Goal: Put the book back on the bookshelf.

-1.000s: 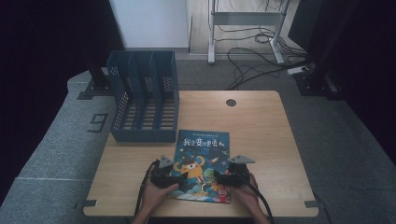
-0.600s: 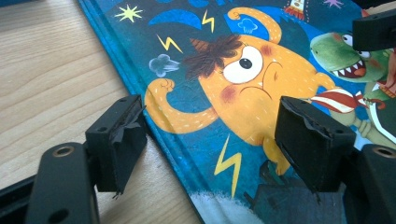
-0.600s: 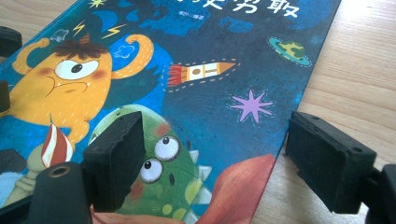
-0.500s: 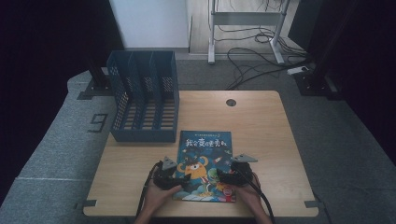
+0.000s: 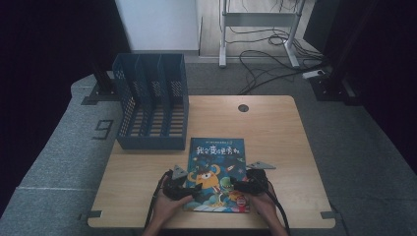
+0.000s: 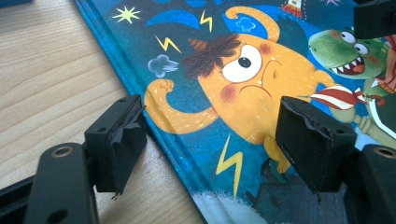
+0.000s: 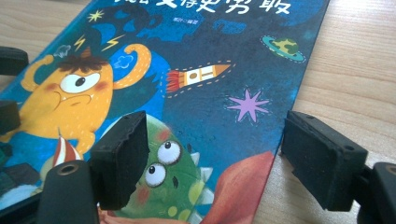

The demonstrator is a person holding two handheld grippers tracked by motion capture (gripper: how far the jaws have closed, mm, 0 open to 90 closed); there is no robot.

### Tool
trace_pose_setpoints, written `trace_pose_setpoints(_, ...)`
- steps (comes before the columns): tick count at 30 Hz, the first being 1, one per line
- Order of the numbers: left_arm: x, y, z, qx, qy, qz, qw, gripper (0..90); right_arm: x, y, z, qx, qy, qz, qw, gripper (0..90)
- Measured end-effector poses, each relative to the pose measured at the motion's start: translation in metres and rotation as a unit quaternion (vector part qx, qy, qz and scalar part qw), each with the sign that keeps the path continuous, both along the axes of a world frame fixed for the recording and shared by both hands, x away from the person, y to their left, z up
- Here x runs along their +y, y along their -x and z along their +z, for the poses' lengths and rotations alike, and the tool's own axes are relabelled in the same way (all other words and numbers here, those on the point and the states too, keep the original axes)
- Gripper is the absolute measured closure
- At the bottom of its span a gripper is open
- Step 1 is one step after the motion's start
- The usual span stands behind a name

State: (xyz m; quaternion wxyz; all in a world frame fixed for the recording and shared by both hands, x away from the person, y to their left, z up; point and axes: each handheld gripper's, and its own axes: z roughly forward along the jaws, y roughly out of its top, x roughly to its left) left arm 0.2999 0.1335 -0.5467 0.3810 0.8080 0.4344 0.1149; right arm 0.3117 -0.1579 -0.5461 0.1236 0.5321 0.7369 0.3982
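Observation:
A blue picture book [image 5: 216, 169] with an orange one-eyed monster on its cover lies flat on the wooden table [image 5: 275, 132], near the front edge. My left gripper [image 5: 193, 190] is low over the book's left edge. In the left gripper view its jaws [image 6: 212, 135] are open, one pad [image 6: 119, 140] over bare wood and the other over the cover [image 6: 261, 60]. My right gripper [image 5: 241, 186] sits at the book's near right part. Its jaws [image 7: 219, 154] are open too and straddle the right edge of the book [image 7: 210, 93], with nothing pinched.
A blue slotted file rack [image 5: 150, 105] stands at the table's back left, just beyond the book's far left corner. A round cable hole [image 5: 243, 107] sits near the far edge. Bare wood lies right of the book. Cables and desk legs lie on the floor behind.

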Motion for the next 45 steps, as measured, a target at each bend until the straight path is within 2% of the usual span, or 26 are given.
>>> trace_pose_setpoints(2,0.0,0.0,0.0,0.0,0.001,-0.001,1.0,24.2,-0.003,0.0,0.001,0.006,-0.016,-0.002,0.9998,24.0)
trace_pose_setpoints(3,0.0,0.0,0.0,0.0,0.001,-0.001,1.0,24.1,-0.007,-0.001,0.003,0.011,-0.033,-0.001,0.9994,24.9)
trace_pose_setpoints(4,0.0,0.0,0.0,0.0,0.002,-0.001,1.0,24.1,-0.007,-0.001,0.003,0.011,-0.033,-0.001,0.9994,24.9)
trace_pose_setpoints(9,0.0,-0.001,0.0,0.0,0.002,-0.001,1.0,23.9,-0.014,0.0,0.008,0.014,-0.066,0.004,0.9977,26.6)
trace_pose_setpoints(21,0.004,-0.003,0.0,0.009,0.021,-0.003,0.9997,22.3,-0.024,0.002,0.02,0.002,-0.109,0.018,0.9939,28.3)
trace_pose_setpoints(27,0.005,-0.003,0.0,0.013,0.027,-0.005,0.9995,22.0,-0.026,0.002,0.023,0.001,-0.122,0.023,0.9923,28.8)
trace_pose_setpoints(45,0.006,-0.004,0.0,0.013,0.029,-0.008,0.9995,21.0,-0.03,0.001,0.023,0.005,-0.131,0.034,0.9908,29.6)
